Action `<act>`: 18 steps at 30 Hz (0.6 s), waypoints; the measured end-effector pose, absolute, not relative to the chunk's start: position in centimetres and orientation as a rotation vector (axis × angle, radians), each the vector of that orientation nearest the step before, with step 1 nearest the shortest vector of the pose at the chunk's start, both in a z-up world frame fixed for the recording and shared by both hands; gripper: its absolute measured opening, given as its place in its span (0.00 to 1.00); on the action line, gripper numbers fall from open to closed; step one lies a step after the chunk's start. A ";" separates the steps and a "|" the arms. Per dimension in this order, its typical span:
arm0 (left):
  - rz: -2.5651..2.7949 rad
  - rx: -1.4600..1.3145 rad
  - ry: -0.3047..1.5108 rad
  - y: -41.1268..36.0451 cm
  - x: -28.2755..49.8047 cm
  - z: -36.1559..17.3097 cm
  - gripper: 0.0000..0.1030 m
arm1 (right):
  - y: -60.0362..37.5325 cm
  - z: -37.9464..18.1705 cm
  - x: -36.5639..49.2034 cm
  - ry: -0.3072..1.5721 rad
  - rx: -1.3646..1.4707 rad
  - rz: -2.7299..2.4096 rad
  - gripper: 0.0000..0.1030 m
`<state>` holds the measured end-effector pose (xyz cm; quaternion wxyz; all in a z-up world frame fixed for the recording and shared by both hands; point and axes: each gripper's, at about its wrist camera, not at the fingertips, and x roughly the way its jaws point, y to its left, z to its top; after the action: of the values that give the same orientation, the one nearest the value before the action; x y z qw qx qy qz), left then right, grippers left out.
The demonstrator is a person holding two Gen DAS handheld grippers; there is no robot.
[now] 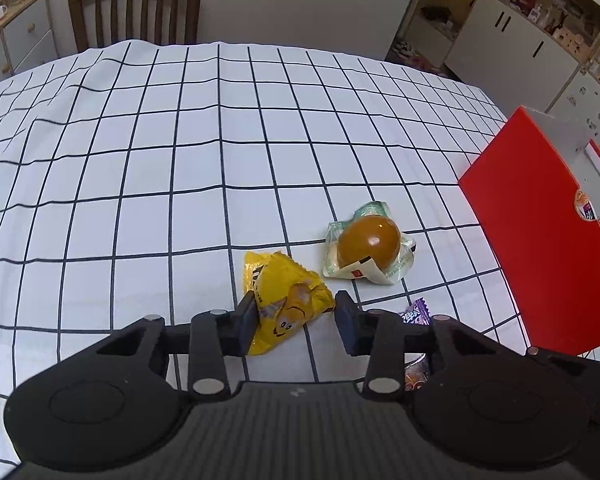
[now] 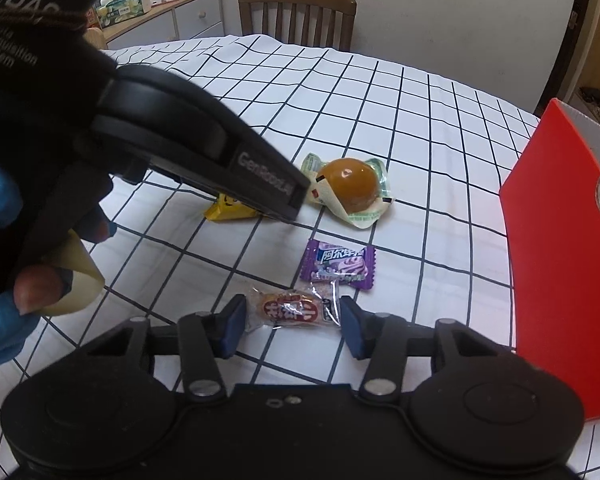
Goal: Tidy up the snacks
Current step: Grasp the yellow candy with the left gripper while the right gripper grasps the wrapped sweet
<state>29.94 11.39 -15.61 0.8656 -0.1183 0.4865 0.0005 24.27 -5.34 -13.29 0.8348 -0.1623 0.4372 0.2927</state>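
Left gripper [image 1: 296,320] jaws straddle the crumpled yellow foil candy packet [image 1: 281,303]; left pad touching, right pad just clear. Right gripper [image 2: 293,325] jaws apart around the clear-wrapped red-label candy [image 2: 293,307], long axis left-right across them, not clamped.

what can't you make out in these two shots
- Inside of the red box: both views show only its outer wall; contents hidden.
- Yellow packet: right wrist view, mostly behind the left gripper's body.
- Purple candy: left wrist view, cut off by a finger of the left gripper.
- Cabinet shelf items: too small.
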 end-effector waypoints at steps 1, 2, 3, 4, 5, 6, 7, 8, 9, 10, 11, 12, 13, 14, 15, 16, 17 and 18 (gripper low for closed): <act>0.005 -0.259 1.021 11.6 29.8 -15.6 0.38 | -5.3 -13.2 24.2 0.923 -0.346 0.619 0.43; 0.008 -0.267 1.023 11.7 29.7 -15.5 0.38 | -5.3 -13.2 24.2 0.921 -0.346 0.617 0.42; 0.012 -0.271 1.024 11.7 29.5 -15.5 0.38 | -5.4 -13.2 24.3 0.920 -0.343 0.615 0.40; 0.014 -0.273 1.026 11.8 29.3 -15.4 0.38 | -5.5 -13.1 24.2 0.920 -0.338 0.613 0.39; 0.018 -0.278 1.030 11.8 29.1 -15.4 0.38 | -5.6 -13.0 24.2 0.922 -0.333 0.611 0.38; 0.022 -0.286 1.033 11.9 28.8 -15.4 0.38 | -5.6 -12.9 24.1 0.926 -0.330 0.613 0.38; 0.022 -0.295 1.035 12.0 28.5 -15.3 0.38 | -5.7 -12.9 24.1 0.928 -0.330 0.614 0.37; 0.022 -0.301 1.035 12.1 28.2 -15.2 0.38 | -5.7 -12.9 23.9 0.927 -0.336 0.614 0.37; 0.024 -0.303 1.035 12.1 27.9 -15.1 0.38 | -5.8 -12.9 23.8 0.922 -0.342 0.613 0.36; 0.026 -0.302 1.034 12.1 27.5 -15.0 0.38 | -5.8 -12.8 23.6 0.917 -0.344 0.611 0.35; 0.026 -0.302 1.034 12.1 27.2 -14.8 0.38 | -5.9 -12.8 23.5 0.915 -0.339 0.610 0.35; 0.025 -0.303 1.034 12.1 26.9 -14.7 0.38 | -6.1 -12.7 23.4 0.917 -0.331 0.613 0.34; 0.027 -0.303 1.033 12.1 26.6 -14.5 0.38 | -6.2 -12.6 23.4 0.917 -0.325 0.613 0.34; 0.028 -0.304 1.031 12.1 26.2 -14.3 0.38 | -6.4 -12.5 23.3 0.915 -0.321 0.612 0.34; 0.027 -0.306 1.031 12.0 25.9 -14.2 0.38 | -6.5 -12.4 23.2 0.913 -0.318 0.610 0.34; 0.025 -0.307 1.030 11.9 25.6 -14.0 0.38 | -6.7 -12.3 23.1 0.913 -0.312 0.610 0.34; 0.024 -0.306 1.029 11.8 25.3 -13.8 0.38 | -7.0 -12.2 23.0 0.915 -0.306 0.609 0.34; 0.022 -0.303 1.029 11.7 25.0 -13.6 0.38 | -7.2 -12.1 22.8 0.914 -0.300 0.608 0.34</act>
<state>24.95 11.67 -13.64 0.8595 -0.1444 0.4902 0.0105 22.84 -7.17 -12.07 0.8423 -0.1422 0.4328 0.2880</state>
